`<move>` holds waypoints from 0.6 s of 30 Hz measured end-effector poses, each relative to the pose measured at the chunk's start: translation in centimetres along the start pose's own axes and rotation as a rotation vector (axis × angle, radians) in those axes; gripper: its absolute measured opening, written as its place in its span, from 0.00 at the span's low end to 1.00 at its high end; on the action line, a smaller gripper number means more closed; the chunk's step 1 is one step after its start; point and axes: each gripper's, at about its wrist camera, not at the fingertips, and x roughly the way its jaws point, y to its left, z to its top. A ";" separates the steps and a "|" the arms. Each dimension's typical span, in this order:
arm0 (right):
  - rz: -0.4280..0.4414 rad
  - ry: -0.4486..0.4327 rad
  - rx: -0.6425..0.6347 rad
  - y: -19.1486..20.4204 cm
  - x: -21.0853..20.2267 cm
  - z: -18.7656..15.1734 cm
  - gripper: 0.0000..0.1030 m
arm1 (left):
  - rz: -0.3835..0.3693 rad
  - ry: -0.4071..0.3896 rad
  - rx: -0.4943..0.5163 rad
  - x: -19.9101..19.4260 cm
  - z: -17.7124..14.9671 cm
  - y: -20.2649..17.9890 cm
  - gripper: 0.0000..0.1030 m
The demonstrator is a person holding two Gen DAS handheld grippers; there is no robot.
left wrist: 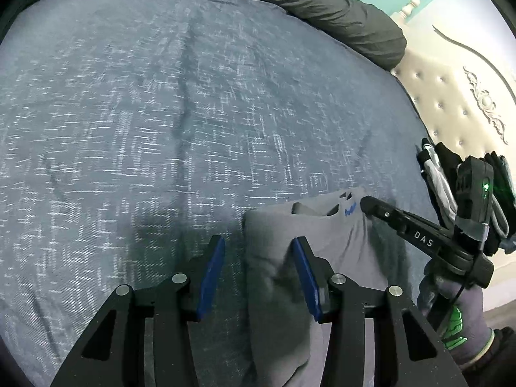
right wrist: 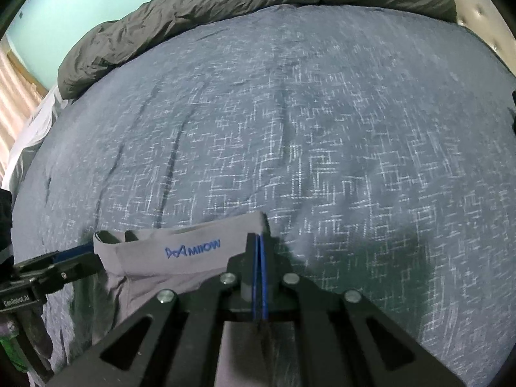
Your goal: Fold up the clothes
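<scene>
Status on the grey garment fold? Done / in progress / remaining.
Done: the grey garment lies on the blue bedspread as a narrow, layered strip, so at least one fold looks made.

In hand: right gripper is shut at the waistband corner; whether it pinches cloth is unclear. Left gripper is open, one finger over the cloth, gripping nothing.

Left: probably a further fold to compact it, then release.

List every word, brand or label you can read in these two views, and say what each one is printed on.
"DAS": white letters on the finger of the right hand-held gripper.
"MIIOW", mirrored, beside a blue logo: on the waistband of the grey garment.
"CenRobot.AI": white print on the body of the left hand-held gripper.
The same blue print on the grey garment in the left wrist view is too blurred to read.
</scene>
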 end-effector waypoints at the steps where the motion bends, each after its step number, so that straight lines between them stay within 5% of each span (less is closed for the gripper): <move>1: 0.005 0.000 0.003 -0.1 0.1 0.0 0.01 | -0.010 0.005 0.002 0.2 0.0 0.0 0.27; 2: 0.010 0.000 0.005 -0.2 0.2 0.0 0.01 | -0.010 0.007 0.007 0.3 0.1 0.0 0.16; 10: 0.067 -0.022 0.045 -0.7 -0.8 0.1 0.04 | -0.010 -0.022 -0.007 -0.6 -0.2 0.3 0.13; 12: 0.072 -0.025 0.049 -0.8 -1.0 0.4 0.13 | -0.009 -0.021 -0.028 -0.9 -0.3 0.5 0.25; 14: 0.092 -0.027 0.044 -0.8 -1.0 0.7 0.33 | -0.016 -0.025 -0.052 -1.1 -0.3 0.7 0.48; 15: 0.094 -0.024 0.044 -0.9 -0.9 0.9 0.40 | -0.021 -0.031 -0.052 -1.2 -0.3 0.7 0.50; 18: 0.113 -0.009 0.058 -1.2 -0.4 1.0 0.40 | -0.022 -0.027 -0.042 -0.7 0.0 0.4 0.52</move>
